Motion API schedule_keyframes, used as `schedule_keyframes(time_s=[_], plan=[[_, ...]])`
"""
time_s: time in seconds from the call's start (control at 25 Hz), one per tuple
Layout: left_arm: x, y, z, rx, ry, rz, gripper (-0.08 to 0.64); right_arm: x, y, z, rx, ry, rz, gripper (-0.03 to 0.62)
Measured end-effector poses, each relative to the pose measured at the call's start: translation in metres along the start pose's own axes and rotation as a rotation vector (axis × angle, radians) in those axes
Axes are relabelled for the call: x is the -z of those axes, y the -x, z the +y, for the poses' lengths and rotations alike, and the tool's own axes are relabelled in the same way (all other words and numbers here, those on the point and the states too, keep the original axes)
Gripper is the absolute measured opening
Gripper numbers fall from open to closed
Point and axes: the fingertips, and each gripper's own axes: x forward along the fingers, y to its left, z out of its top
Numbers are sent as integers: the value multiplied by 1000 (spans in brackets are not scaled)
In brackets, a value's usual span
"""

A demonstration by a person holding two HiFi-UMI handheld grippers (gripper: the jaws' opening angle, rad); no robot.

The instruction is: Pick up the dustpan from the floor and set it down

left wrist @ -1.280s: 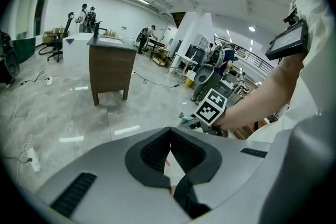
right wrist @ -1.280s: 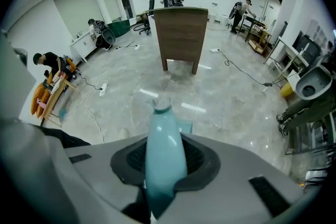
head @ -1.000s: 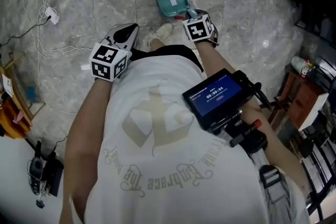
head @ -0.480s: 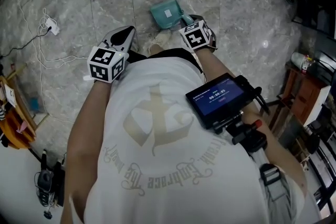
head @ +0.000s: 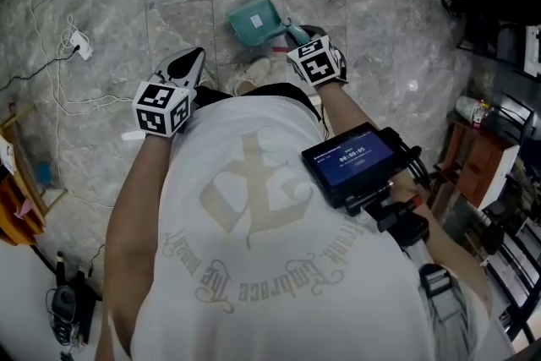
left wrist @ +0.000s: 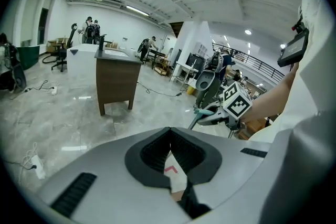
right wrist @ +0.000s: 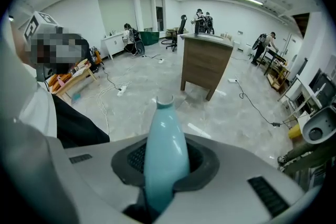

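Observation:
The dustpan [head: 254,19] is teal, and its pan points away from me over the grey marble floor in the head view. My right gripper [head: 302,35], with its marker cube [head: 318,61], is shut on the dustpan's handle. In the right gripper view that smooth teal handle [right wrist: 165,157] stands up between the dark pads of the right gripper [right wrist: 166,161]. The left gripper view shows the right gripper [left wrist: 211,115] holding the handle well above the floor. My left gripper [head: 188,63] hangs to the left, apart from the dustpan; the left gripper's [left wrist: 169,138] pads meet with nothing between them.
A power strip with white cables [head: 80,38] lies on the floor at the left. My shoe [head: 254,73] is below the dustpan. A wooden desk [right wrist: 205,68] stands ahead, and wooden furniture and dark racks [head: 490,148] crowd the right. People work far off.
In the head view the right gripper and the dustpan have drifted up and left. The left gripper has shifted slightly left. Both grips look the same.

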Motion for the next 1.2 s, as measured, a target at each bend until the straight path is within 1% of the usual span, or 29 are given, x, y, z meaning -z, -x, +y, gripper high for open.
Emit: schedule_keyframes(time_s=[0.32, 0.52, 0.68, 0.8, 1.0, 1.2], plan=[[-1, 28, 22, -58, 48, -44, 12, -53, 18, 3, -12, 51, -57, 84], [0, 53, 46, -75, 62, -84, 12, -93, 22, 27, -21, 114, -85, 84], [-8, 63, 62, -80, 66, -106, 12, -121, 25, 40, -35, 143, -105, 84], [-11, 70, 77, -76, 65, -115, 12, -141, 23, 50, -43, 146, -115, 84], [-11, 67, 135, -62, 64, -125, 12, -181, -12, 66, -43, 132, -121, 84], [-32, 76, 145, -49, 54, -135, 12, -202, -6, 66, -34, 130, -125, 84]])
